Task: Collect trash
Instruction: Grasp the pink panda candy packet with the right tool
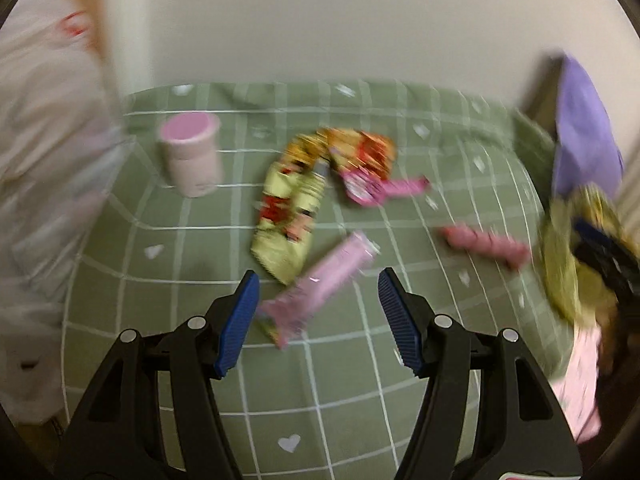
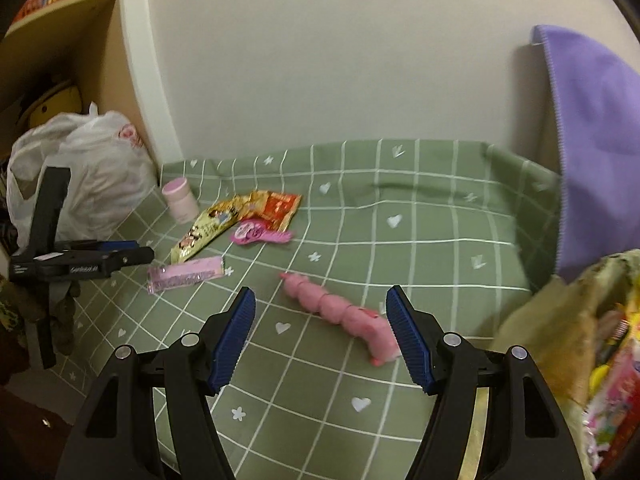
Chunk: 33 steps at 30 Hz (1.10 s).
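Presently catalogued, all placed relative to the pale pink cup (image 2: 180, 200) at the back of the green checked desk (image 2: 420, 240).

Item: yellow snack wrapper (image 2: 208, 232), just beside the cup. Item: magenta wrapper (image 2: 260, 235), a little further toward the purple cloth (image 2: 592, 152). Item: light pink bar wrapper (image 1: 320, 280), nearer than the cup, lying ahead of the left claw (image 1: 318, 308), which stood wide and empty. Item: pink segmented wrapper (image 2: 340, 312), well apart from the cup, ahead of the right claw (image 2: 320, 328), likewise wide and empty.

Risk (judged): thin foil may slide across the desk or escape one pad on closing.

Only the right wrist view showed the white plastic bag (image 2: 92, 172) and shelf (image 2: 60, 12) sharply; the left view was smeared.
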Each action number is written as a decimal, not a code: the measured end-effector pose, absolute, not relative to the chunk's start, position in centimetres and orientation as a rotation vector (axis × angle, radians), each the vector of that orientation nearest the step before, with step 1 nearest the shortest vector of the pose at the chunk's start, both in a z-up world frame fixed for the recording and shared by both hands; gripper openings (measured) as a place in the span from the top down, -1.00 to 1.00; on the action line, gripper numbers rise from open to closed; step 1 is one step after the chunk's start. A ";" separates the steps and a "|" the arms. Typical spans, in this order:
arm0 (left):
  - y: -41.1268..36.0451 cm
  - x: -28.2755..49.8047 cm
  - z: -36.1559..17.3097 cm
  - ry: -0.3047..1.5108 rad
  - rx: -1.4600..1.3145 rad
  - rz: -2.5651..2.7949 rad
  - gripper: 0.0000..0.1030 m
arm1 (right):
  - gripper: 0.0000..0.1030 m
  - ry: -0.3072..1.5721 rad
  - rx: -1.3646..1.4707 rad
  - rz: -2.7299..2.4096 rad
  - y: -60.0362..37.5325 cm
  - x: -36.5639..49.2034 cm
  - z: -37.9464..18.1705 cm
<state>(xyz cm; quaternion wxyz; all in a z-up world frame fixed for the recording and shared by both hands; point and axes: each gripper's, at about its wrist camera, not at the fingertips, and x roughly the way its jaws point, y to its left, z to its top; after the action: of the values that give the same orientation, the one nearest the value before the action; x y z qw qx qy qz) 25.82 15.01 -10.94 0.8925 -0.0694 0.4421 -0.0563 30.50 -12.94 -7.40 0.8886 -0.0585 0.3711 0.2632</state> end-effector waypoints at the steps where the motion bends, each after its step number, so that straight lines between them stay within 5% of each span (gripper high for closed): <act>1: 14.5 26.2 -11.1 0.937 -0.107 -0.145 -0.14 | -0.25 0.782 -0.134 0.548 -12.6 30.7 -7.7; 20: 19.3 23.1 -8.8 0.875 -0.227 0.040 -0.14 | -0.25 0.846 -0.279 0.755 -1.4 40.2 -11.5; 33: 20.2 23.0 -10.2 0.875 -0.226 0.054 -0.14 | -0.12 1.098 -0.227 0.900 2.6 43.2 -15.9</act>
<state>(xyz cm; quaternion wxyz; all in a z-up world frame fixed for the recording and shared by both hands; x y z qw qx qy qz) 22.97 20.24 -10.22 0.8994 -0.1091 0.4225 0.0262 43.20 2.57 -15.93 0.7523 -0.1041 0.5031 0.4124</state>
